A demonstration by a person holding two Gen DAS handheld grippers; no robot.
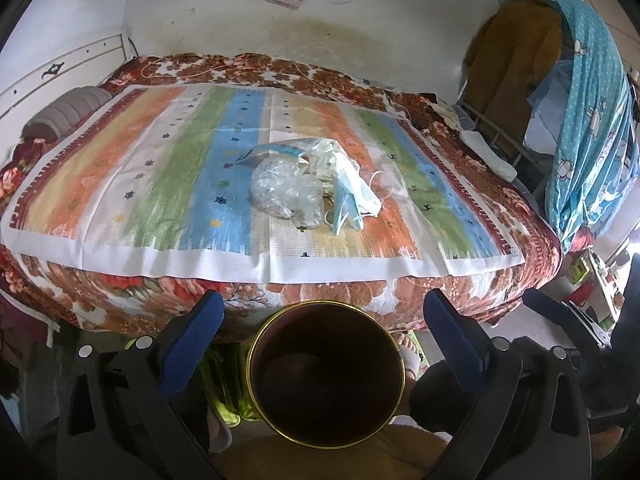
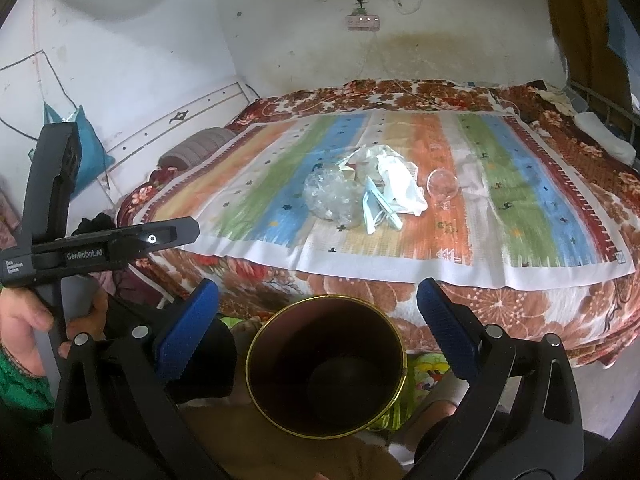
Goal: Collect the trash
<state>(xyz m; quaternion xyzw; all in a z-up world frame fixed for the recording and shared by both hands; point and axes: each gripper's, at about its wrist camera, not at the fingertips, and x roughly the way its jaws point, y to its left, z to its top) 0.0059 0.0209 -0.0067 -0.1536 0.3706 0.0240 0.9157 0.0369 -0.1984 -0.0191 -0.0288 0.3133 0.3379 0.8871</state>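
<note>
A heap of trash lies mid-bed on the striped mat [image 1: 120,168]: crumpled clear plastic [image 1: 284,188], a white plastic bag [image 1: 340,160] and a blue face mask [image 1: 344,210]. The right wrist view shows the same clear plastic [image 2: 332,196], bag [image 2: 396,176] and mask [image 2: 376,210], plus a clear round cup [image 2: 442,184] beside them. A dark bin with a gold rim [image 1: 326,376] [image 2: 326,368] stands below the bed's near edge, its inside dark. My left gripper [image 1: 324,320] and right gripper [image 2: 320,312] hover open above the bin, holding nothing, well short of the heap.
The bed carries a floral blanket [image 1: 360,292] under the mat and a grey rolled pillow [image 1: 64,112] at the left. A blue cloth [image 1: 592,120] hangs on a rack at the right. A hand [image 2: 36,320] holds the left gripper's handle.
</note>
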